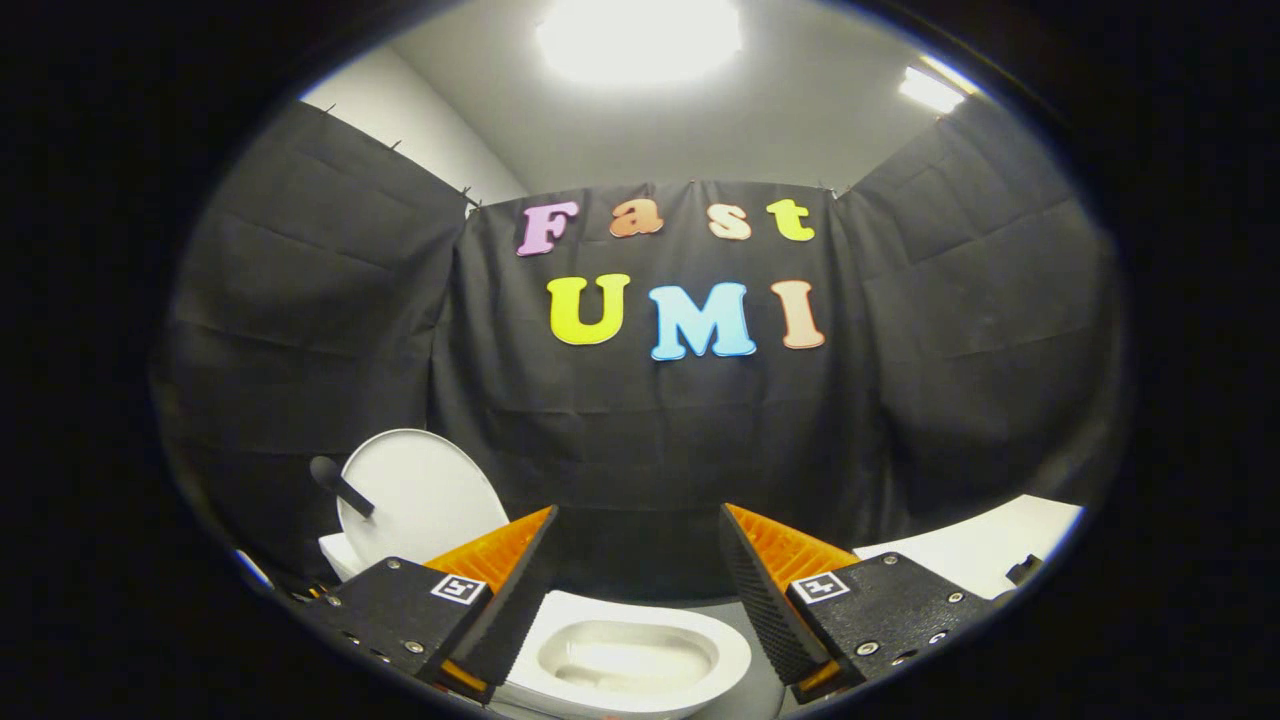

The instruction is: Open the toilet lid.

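Black cloth walls close the booth on three sides, under a bright ceiling lamp [640,35]. Below the gripper [637,545] stands the toilet bowl [625,660], its rim showing between the two fingers. The toilet lid [425,495] stands upright behind the bowl, beyond the left finger. The jaws are wide apart and hold nothing. A white surface [985,545] lies beyond the right finger.

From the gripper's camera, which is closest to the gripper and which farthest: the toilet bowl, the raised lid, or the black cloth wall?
The gripper is open, holding nothing.
1. Toilet bowl, just below and between its fingers.
2. Raised lid, upright, beyond the left finger.
3. Black cloth wall, behind everything.
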`<state>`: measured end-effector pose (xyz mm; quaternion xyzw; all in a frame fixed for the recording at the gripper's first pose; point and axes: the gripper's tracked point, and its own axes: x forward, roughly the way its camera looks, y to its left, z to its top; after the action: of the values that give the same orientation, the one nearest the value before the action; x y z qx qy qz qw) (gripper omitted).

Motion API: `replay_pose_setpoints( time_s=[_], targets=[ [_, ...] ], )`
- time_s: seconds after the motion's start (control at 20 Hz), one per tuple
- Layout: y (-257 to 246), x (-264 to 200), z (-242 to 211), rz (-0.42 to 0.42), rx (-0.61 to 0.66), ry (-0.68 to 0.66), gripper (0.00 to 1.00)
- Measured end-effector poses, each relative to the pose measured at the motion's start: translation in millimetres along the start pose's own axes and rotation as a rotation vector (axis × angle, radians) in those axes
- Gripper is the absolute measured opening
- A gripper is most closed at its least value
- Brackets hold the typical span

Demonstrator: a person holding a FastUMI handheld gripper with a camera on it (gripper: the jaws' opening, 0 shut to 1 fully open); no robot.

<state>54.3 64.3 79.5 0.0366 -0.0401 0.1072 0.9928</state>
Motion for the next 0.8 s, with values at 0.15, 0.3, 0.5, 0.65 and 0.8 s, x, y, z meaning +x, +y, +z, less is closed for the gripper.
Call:
replay_pose_setpoints(
  time_s=[0.15,0.3,0.5,0.65,0.8],
  targets=[
    [-15,-19,-24,-0.027,0.003,0.011,0.95],
    [-35,-40,-38,-0.086,-0.013,0.019,0.95],
    [-46,-64,-52,-0.139,0.000,0.045,0.95],
    [-54,-76,-50,-0.177,-0.019,0.052,0.95],
    [-59,-77,-39,-0.216,-0.017,0.023,0.95]
  ],
)
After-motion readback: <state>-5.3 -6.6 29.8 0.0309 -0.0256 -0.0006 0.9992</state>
